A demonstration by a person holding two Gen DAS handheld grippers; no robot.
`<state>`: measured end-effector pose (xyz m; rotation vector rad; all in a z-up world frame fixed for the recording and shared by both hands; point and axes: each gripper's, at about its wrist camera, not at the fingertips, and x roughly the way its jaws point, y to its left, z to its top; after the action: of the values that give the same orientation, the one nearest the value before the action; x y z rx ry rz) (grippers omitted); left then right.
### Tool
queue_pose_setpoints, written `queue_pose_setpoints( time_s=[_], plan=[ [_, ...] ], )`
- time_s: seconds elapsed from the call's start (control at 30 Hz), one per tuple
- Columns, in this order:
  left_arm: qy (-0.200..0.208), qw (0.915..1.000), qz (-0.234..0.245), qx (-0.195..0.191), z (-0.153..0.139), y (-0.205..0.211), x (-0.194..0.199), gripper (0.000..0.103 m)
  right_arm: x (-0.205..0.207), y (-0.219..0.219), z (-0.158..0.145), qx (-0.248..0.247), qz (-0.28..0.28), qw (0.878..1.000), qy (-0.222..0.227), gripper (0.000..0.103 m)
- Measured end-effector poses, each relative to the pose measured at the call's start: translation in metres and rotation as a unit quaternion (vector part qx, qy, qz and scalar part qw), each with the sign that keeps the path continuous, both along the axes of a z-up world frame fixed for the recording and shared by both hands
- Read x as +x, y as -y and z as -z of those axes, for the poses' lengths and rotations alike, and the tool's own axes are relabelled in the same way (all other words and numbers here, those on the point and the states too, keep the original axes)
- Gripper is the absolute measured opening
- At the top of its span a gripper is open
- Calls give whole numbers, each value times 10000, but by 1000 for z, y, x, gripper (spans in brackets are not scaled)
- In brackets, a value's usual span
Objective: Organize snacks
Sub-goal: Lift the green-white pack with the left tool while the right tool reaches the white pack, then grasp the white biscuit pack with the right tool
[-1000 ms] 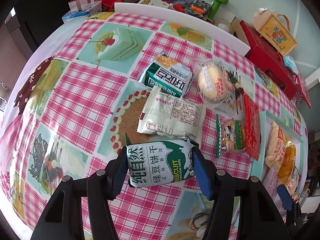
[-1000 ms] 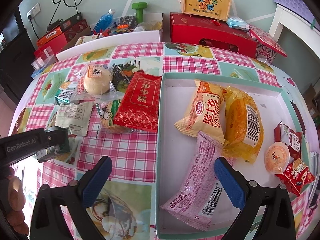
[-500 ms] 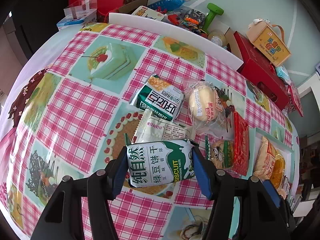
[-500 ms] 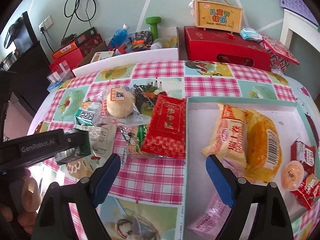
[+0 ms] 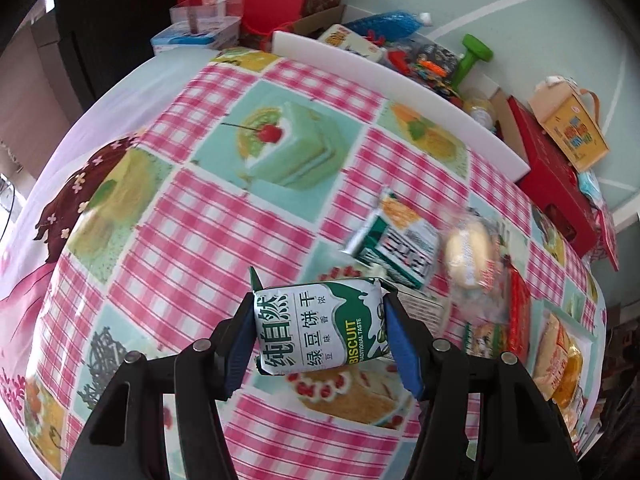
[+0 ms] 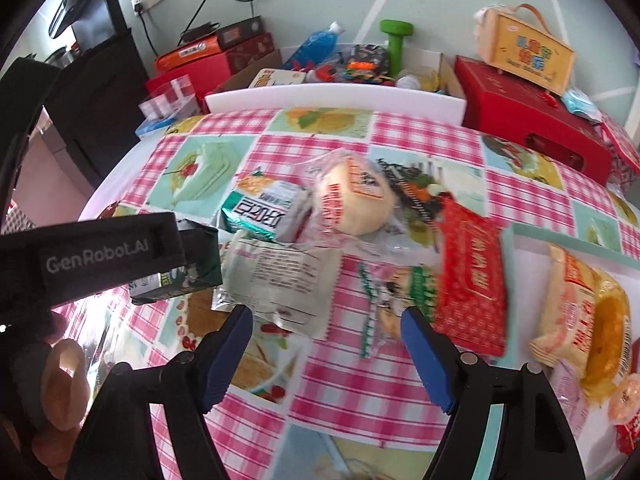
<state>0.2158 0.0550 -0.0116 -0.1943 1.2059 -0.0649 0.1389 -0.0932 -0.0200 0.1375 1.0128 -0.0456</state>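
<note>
Green-white biscuit pack [image 5: 320, 326] sits crosswise in my left tool, off the cloth. White wrapper [image 6: 280, 284], green-white packet [image 6: 266, 210] & bagged bun [image 6: 352, 202] lie clustered mid-table; red pack [image 6: 472, 276] right of them, beside tray [image 6: 532, 246] w/ yellow snacks [image 6: 580, 312].

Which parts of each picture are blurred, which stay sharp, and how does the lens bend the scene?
Left wrist view: the held biscuit packet is sharp, while the snacks behind it, such as the bun, smear. Right wrist view: the red packet is streaked, and the far red box is clearer. In both views the checked tablecloth bulges into a dome.
</note>
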Motion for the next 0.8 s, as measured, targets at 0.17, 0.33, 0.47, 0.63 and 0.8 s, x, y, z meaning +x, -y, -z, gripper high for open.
queue_pose_setpoints(
  time_s=[0.17,0.33,0.47,0.63,0.8],
  plan=[
    [-65,9989,-353,288,9,-28,9,62,16,-18,11,75,-148,9998,-109,79],
    [-134,9971,-568,496,16,-46,14,62,31,-34,18,35,-227,9996,-177,79],
    [-161,9958,-663,618,21,-55,17,62,40,-40,25,3,-204,9994,-272,80],
    [-212,9961,-605,614,25,-61,19,63,45,-44,30,-191,-122,9992,-321,80],
    [-279,9982,-338,403,27,-58,21,63,45,-46,31,-297,-127,9988,-365,77]
  ],
)
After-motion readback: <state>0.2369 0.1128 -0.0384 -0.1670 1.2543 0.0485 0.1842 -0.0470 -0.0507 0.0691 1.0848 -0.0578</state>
